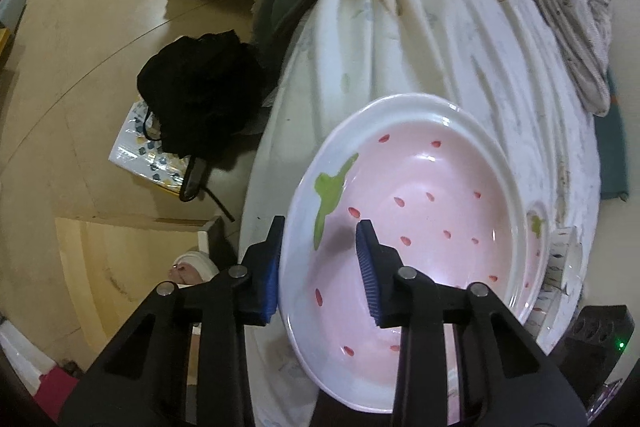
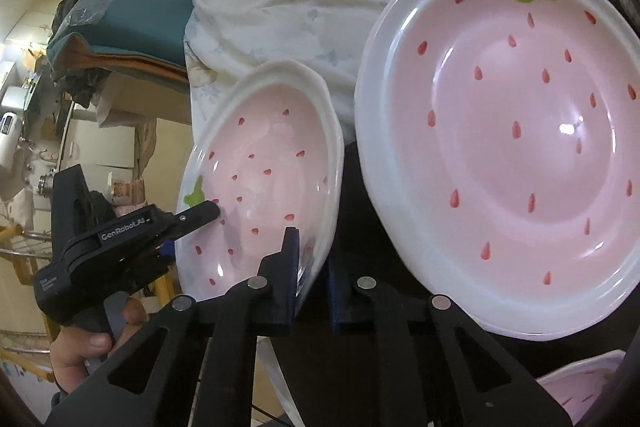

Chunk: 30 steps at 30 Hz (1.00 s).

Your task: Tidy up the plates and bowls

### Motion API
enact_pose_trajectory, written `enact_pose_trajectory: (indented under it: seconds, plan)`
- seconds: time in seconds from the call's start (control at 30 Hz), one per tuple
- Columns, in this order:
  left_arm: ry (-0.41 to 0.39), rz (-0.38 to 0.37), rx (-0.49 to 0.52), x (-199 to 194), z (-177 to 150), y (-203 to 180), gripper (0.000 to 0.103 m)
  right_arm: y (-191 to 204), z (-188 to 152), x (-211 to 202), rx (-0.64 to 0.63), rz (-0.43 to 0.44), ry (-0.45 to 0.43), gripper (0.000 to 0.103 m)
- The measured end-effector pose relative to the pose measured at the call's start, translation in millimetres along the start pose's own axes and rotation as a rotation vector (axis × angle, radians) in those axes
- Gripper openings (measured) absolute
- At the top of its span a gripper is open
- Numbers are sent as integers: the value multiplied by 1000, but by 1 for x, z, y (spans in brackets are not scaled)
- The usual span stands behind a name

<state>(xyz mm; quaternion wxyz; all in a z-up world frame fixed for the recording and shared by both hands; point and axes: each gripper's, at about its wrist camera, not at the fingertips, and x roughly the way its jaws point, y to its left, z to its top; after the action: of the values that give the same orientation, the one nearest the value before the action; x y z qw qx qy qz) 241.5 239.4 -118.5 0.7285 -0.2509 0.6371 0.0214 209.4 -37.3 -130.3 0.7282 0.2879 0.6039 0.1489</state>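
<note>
A pink strawberry-pattern bowl (image 1: 420, 211) with a white rim is held between both grippers above a white cloth. My left gripper (image 1: 322, 267) straddles its near rim, one pad outside and one inside, touching the rim. In the right wrist view the same bowl (image 2: 264, 171) shows at left, with the left gripper (image 2: 208, 213) on its far rim. My right gripper (image 2: 312, 267) pinches the bowl's near rim. A large pink strawberry plate (image 2: 508, 139) lies to the right. A second pink dish (image 2: 580, 391) peeks in at the bottom right.
A white wrinkled cloth (image 1: 420, 39) covers the surface. A small patterned cup (image 1: 560, 267) stands right of the bowl. A black bag (image 1: 196, 87) lies on the floor at left. Teal bedding (image 2: 132, 7) is piled behind.
</note>
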Motion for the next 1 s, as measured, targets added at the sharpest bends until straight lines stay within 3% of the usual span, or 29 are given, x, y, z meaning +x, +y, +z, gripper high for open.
enact_pose_trajectory:
  seconds: [0.2, 0.4, 0.47, 0.57, 0.83, 1.0]
  plan:
    - [-19, -49, 29, -21, -10, -16, 30, 6, -1, -26, -76, 22, -60, 14]
    - [-120, -9, 152, -53, -33, -62, 26, 1, 0, -57, -85, 39, -81, 14]
    - [-135, -31, 174, -61, -42, -74, 26, -2, -4, -71, -92, 35, -98, 14]
    - [-124, -59, 190, -68, -56, -90, 26, -12, -9, -93, -84, 34, -115, 14]
    - [-108, -16, 275, -67, -116, -123, 26, -40, -31, -144, -99, 15, -152, 14]
    - [-70, -25, 273, -60, -160, -128, 26, -61, -55, -170, -115, -9, -145, 14]
